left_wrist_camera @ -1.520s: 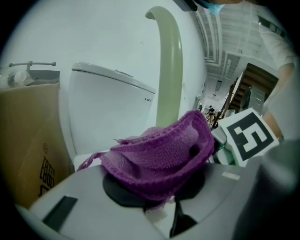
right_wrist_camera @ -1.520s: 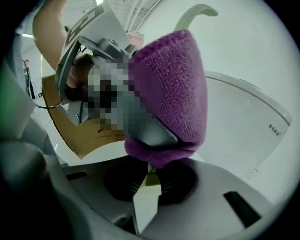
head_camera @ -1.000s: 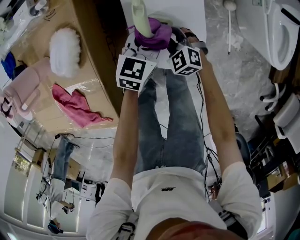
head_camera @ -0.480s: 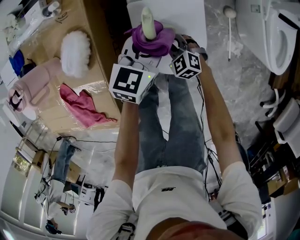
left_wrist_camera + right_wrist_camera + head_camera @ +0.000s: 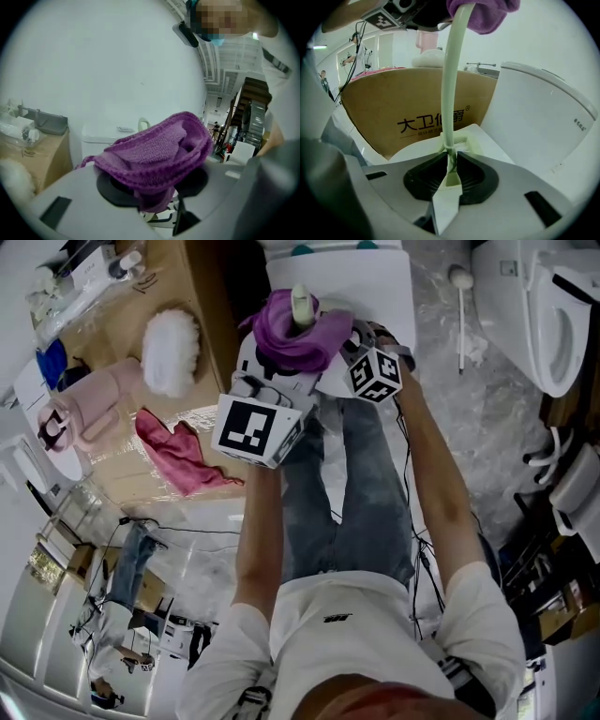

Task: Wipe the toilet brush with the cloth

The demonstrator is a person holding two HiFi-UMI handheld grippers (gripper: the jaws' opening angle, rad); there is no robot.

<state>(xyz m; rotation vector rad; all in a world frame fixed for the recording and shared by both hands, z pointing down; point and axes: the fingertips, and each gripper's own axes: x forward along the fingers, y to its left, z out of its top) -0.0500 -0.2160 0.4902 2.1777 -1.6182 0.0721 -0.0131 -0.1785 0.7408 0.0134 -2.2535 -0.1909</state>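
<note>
At far left on the tabletop [image 5: 178, 277], a spare pink rag [image 5: 183, 460] lies well apart from the work. The left gripper [image 5: 152, 187] has its fingers pinched on the purple cloth [image 5: 295, 334], which is bunched around the upper end of the toilet brush [image 5: 451, 93]. Only a short pale tip of the handle pokes out above the cloth. Going any higher would probably pull the cloth off the end and break the wipe.

To the right, the right gripper [image 5: 449, 176] holds the handle lower down. Its fingers are easing apart with the handle between them, though the pads touch it on both sides. If that grip loosens while the cloth drags upward, the brush could tilt or slip through — the more serious risk, I think.

Compared with a second ago, the cloth sits much nearer the handle's top. The left gripper's marker cube has also drawn closer to the head camera, while the right gripper looks unmoved.
</note>
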